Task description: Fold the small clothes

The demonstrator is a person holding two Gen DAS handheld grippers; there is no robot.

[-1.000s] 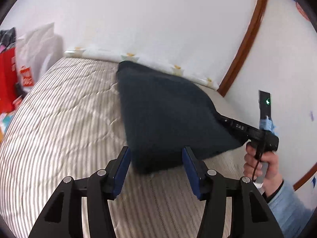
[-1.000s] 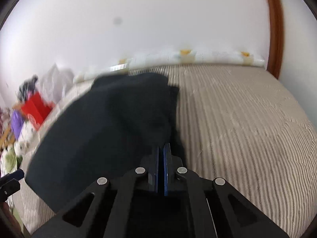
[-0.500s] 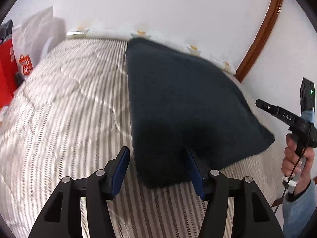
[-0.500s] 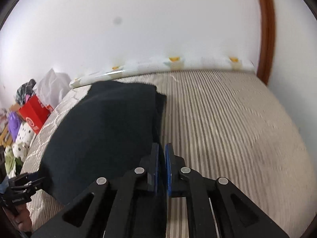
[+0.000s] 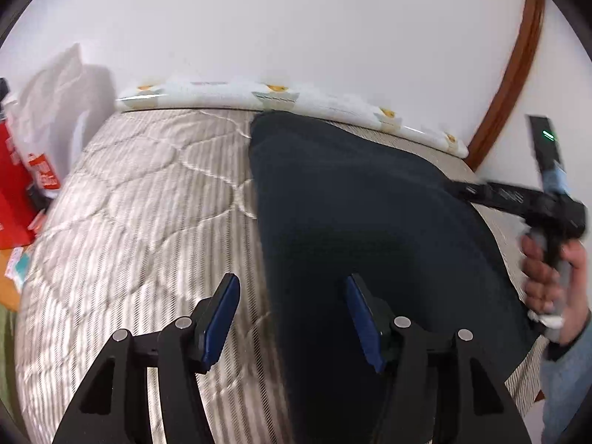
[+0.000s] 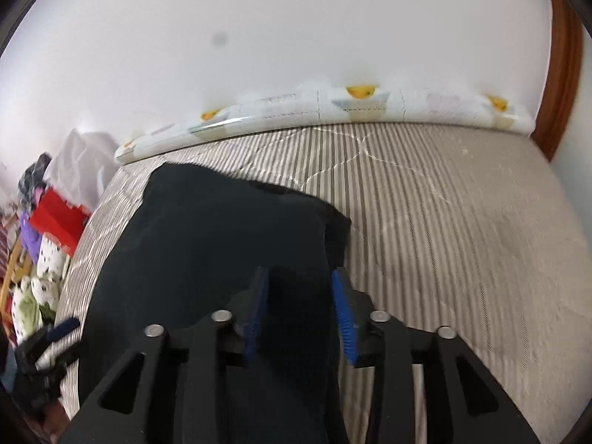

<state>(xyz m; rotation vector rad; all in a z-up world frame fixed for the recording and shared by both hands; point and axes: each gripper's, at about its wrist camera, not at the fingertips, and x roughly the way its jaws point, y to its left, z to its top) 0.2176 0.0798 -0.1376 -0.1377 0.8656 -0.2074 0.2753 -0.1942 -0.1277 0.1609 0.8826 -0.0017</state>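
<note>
A dark navy garment [image 5: 370, 222] lies flat on the striped mattress [image 5: 148, 222]; it also shows in the right wrist view [image 6: 207, 236]. My left gripper [image 5: 292, 318] is open and empty above the garment's near left edge. My right gripper [image 6: 299, 310] is open, its blue pads on either side of the garment's near right part, holding nothing. The right gripper also shows in the left wrist view [image 5: 455, 188] at the garment's right side, in a hand. The left gripper's tip shows blurred in the right wrist view [image 6: 63, 327] at the lower left.
A white wall and a patterned white bolster [image 5: 296, 100] run along the mattress's far edge. A wooden frame [image 5: 510, 74] stands at the right. A red bag [image 5: 22, 185], a white plastic bag [image 5: 63, 88] and soft toys [image 6: 40, 270] sit beside the mattress at the left.
My right gripper has opened; it was shut before. The garment has gone from lifted at its right side to lying flat. My left gripper has shifted over the garment's left edge, still open.
</note>
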